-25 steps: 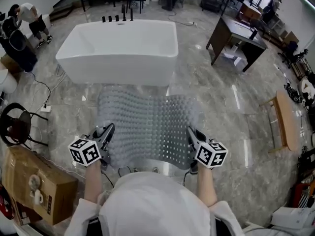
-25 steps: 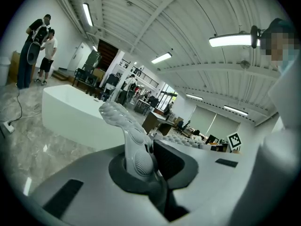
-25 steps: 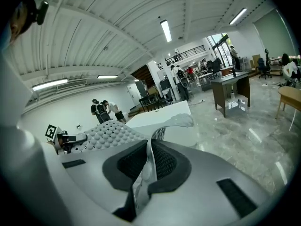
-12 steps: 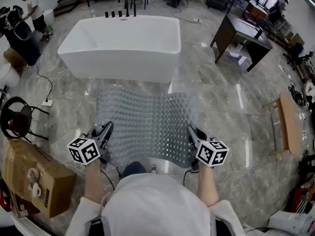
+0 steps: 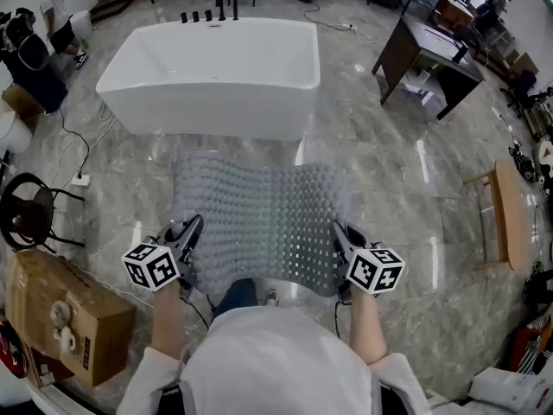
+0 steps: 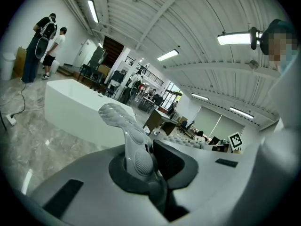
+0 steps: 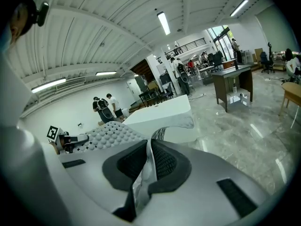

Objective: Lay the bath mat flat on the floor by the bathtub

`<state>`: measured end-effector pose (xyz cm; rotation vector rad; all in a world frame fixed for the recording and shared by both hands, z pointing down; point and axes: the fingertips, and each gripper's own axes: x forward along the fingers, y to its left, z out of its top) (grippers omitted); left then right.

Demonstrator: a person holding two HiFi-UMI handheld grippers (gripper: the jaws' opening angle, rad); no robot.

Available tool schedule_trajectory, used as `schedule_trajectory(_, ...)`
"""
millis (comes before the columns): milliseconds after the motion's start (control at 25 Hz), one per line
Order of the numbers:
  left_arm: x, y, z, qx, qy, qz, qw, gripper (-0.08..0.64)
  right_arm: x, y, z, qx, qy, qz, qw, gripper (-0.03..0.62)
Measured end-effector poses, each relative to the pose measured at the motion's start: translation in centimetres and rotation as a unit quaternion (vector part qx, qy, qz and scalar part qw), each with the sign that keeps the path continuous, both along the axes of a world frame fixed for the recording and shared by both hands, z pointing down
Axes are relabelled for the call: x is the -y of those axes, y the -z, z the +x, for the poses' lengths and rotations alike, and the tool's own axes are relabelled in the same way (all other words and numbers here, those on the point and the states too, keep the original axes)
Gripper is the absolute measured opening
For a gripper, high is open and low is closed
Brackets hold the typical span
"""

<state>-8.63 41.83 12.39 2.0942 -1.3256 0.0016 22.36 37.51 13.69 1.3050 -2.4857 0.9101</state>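
Two hand-held grippers share one load: the grey, translucent rubber bath mat (image 5: 259, 214) covered in rows of round nubs. The left gripper (image 5: 189, 233) has its jaws pressed together on the mat's near left corner, and in the left gripper view that corner stands up out of the closed jaws as a curled flap. The right gripper (image 5: 339, 233) is clamped the same way on the near right corner, with a thin fold of the mat pinched between its pads.

Between them the mat spreads forward over the grey marble floor (image 5: 389, 171) toward the white freestanding bathtub (image 5: 207, 111). Its near edge is lifted in the grippers and its surface ripples. Its far edge lies close to the foot of the tub's near wall; whether that edge touches the floor I cannot tell.

The tub's smooth white inside is in view, and a row of black tap fittings (image 5: 207, 14) stands at its far rim.

A brown cardboard box (image 5: 34, 284) sits on the floor at the person's left, flaps shut, with a couple of pale roll-like objects (image 5: 60, 331) on its top; what they are I cannot tell. Its contents are hidden.
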Motion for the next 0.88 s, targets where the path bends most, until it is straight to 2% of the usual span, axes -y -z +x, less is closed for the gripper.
schedule_trajectory(320,6.6,-0.8,-2.9,-0.016,-0.024,-0.008,0.9996,0.046,5.4,-0.2,-3.2,-0.009,-0.028,-0.008,1.0,0.04)
schedule_trajectory(560,11.8,-0.7,-6.4,-0.02,-0.041,-0.007,0.9989,0.046,9.5,0.5,-6.4,-0.007,-0.05,-0.004,0.999,0.04)
schedule_trajectory(880,16.4,-0.5,-10.0,-0.02,-0.061,0.003,0.9979,0.046,13.0,1.2,-9.3,0.001,-0.076,0.006,0.997,0.04)
